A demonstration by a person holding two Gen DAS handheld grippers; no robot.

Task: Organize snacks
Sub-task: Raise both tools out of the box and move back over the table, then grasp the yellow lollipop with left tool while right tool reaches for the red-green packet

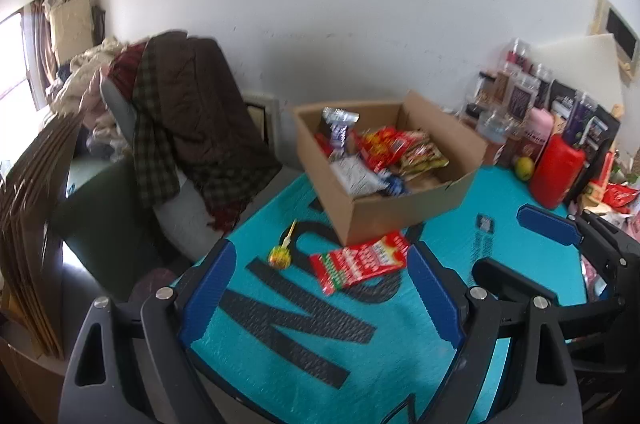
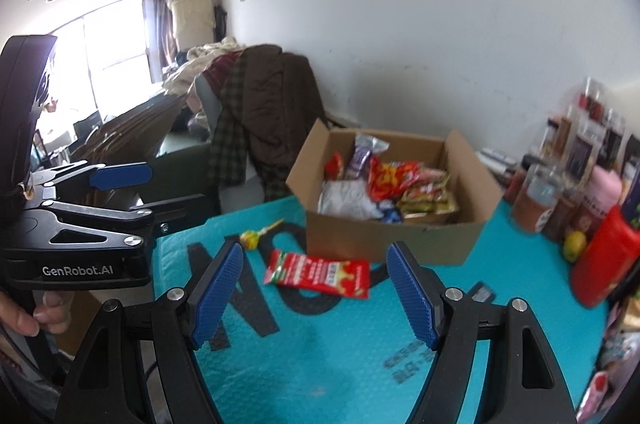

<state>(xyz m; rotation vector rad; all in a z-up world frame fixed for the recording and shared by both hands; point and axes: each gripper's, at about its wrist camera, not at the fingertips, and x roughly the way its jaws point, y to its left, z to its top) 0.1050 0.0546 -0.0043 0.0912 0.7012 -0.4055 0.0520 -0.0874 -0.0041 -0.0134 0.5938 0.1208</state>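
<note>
Where readable, "GenRobot.AI" on left claw [image 2: 120, 189]

teal mat [image 1: 520, 264] with black lettering, red snack packet [image 1: 360, 261], brown cardboard box [image 1: 400, 212], blue-padded claws

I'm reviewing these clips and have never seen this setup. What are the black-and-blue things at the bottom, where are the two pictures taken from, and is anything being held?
They are hand-held tongs, one per hand, each carrying a camera that looks along its fingers. One picture is from the left tongs, the other from the right tongs. Both are open and hold nothing. On the teal mat lie a red snack packet and a lollipop, in front of a cardboard box holding snacks.
</note>
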